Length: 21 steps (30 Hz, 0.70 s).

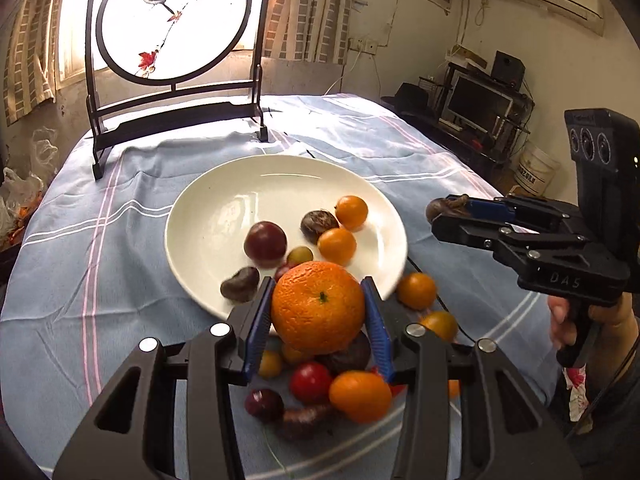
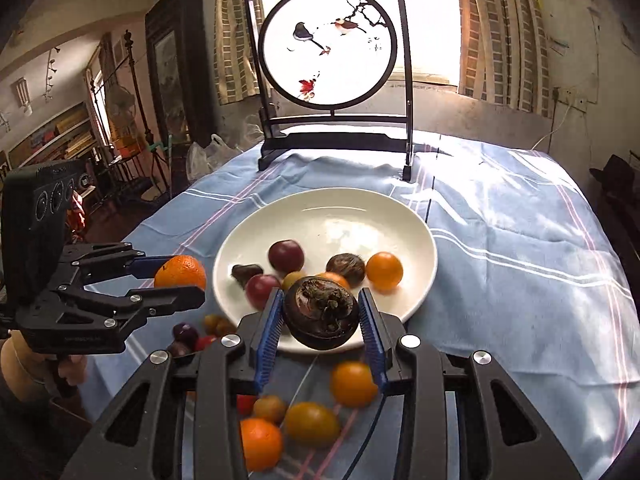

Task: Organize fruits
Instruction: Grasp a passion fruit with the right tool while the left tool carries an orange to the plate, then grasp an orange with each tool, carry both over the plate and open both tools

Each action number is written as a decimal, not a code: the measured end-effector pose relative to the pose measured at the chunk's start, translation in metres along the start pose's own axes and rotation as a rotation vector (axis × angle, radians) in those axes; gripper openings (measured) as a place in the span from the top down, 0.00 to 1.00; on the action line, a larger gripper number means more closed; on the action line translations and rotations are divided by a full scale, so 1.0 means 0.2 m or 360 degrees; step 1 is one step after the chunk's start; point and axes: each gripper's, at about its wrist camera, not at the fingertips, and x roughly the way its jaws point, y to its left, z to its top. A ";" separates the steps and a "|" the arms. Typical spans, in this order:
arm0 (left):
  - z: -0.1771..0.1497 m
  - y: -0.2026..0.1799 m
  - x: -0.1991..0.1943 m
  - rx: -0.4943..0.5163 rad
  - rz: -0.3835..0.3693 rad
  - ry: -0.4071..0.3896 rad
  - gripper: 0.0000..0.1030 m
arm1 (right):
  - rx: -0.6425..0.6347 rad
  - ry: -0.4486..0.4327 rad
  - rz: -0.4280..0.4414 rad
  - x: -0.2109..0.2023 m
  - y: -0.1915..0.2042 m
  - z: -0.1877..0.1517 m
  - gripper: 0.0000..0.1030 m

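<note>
**Two fruits in the air, and a crowded plate edge waiting**

The left gripper [image 1: 319, 312] is clamping a mandarin orange [image 1: 319, 306] between its blue pads, jaws only partly open to the fruit's width, and is holding it over the near rim of the white plate [image 1: 248, 184]. The right gripper [image 2: 321, 312] is pinching a dark, rough-skinned water chestnut [image 2: 320, 312] the same way, also above the near rim. Several fruits are already lying in the plate: small oranges [image 1: 351, 212], a purple plum [image 1: 265, 244] and more chestnuts. A loose heap of tomatoes and kumquats [image 1: 360, 396] is sitting on the blue tablecloth [image 1: 100, 240] just in front of the plate.

What is worrying here is mostly rolling. The mandarin is round and being held at its widest girth (a smooth, springy skin), so a tilt or jolt could let it slip out early and knock the loose heap apart. If either fruit is being let go too near the rim, it could bounce off the glazed slope and roll onto the cloth, or strike the fruits clustered at the near side and push one out. Both grippers are converging on the same side of the plate, so their fingers could also be colliding.
</note>
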 end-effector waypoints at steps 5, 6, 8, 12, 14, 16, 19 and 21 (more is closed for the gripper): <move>0.17 0.12 0.24 -0.0075 0.0054 0.0078 0.58 | 0.0035 0.0057 -0.0027 0.28 -0.08 0.13 0.63; 0.18 0.14 0.29 -0.0094 0.0076 0.0099 0.59 | 0.0023 0.0078 -0.0038 0.33 -0.08 0.14 0.63; 0.19 0.20 0.35 -0.0160 0.0045 0.0141 0.57 | 0.0000 0.0084 -0.0102 0.38 -0.06 0.15 0.55; 0.16 0.25 0.21 -0.0231 0.0052 0.0030 0.38 | -0.0014 0.0031 -0.0114 0.27 -0.03 0.12 0.55; 0.11 0.22 0.10 -0.0180 0.0084 -0.0026 0.34 | -0.0052 0.0005 -0.0123 0.17 0.00 0.08 0.55; 0.03 0.16 -0.01 -0.0110 0.0104 -0.0056 0.31 | -0.0073 -0.0001 -0.0097 0.06 0.03 0.01 0.54; -0.14 0.05 -0.13 0.0033 0.0154 -0.0034 0.31 | -0.0116 0.0022 -0.0040 -0.07 0.09 -0.14 0.52; -0.26 0.00 -0.16 0.0104 0.0167 0.0007 0.31 | -0.0141 0.0057 0.0011 -0.13 0.14 -0.27 0.52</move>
